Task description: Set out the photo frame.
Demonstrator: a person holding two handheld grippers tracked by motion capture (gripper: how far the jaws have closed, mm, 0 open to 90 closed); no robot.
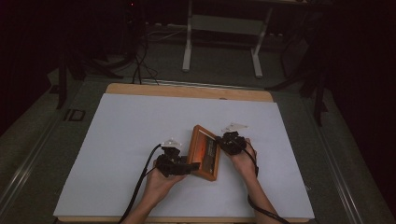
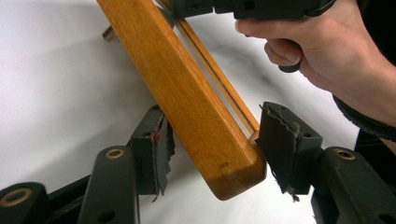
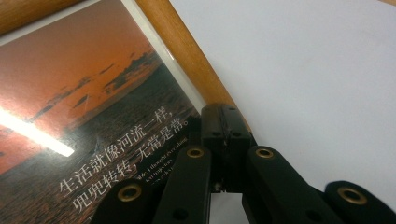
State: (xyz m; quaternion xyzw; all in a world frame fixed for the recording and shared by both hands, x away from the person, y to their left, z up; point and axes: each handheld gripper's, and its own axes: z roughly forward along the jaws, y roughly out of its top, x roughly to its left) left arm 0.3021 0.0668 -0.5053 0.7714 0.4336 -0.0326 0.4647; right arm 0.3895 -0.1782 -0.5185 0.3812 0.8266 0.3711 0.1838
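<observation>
A person works a wooden picture frame (image 1: 205, 152) at the near middle of a white-covered desk (image 1: 121, 140), a handheld gripper in each hand. The frame stands tilted on its near edge, its sunset print with white Chinese lettering (image 3: 93, 130) facing the person's right.

The right gripper (image 3: 227, 135) is clenched on the frame: in its own view the two black jaws meet tight over the frame's edge where the wooden rail (image 3: 187, 51) borders the print. The right hand (image 1: 243, 158) sits just behind it in the high view.

The left gripper (image 2: 212, 149) is released. Its jaws stand apart on either side of the frame's lower corner (image 2: 229, 172), the torn pads (image 2: 161, 144) near the wood but, as far as the left gripper view shows, not pressing it. The left hand (image 1: 159, 184) rests low on the desk.

As things stand, the frame appears to hang on one narrow pinch at its edge. A judgement only: if that grip slackens or twists before the left jaws close, the frame could pivot and drop flat on the desk, glass side at risk. The smooth varnished rail and the ragged pad surfaces both look likely to slide, so a closing left gripper might push the corner aside rather than catch it.
</observation>
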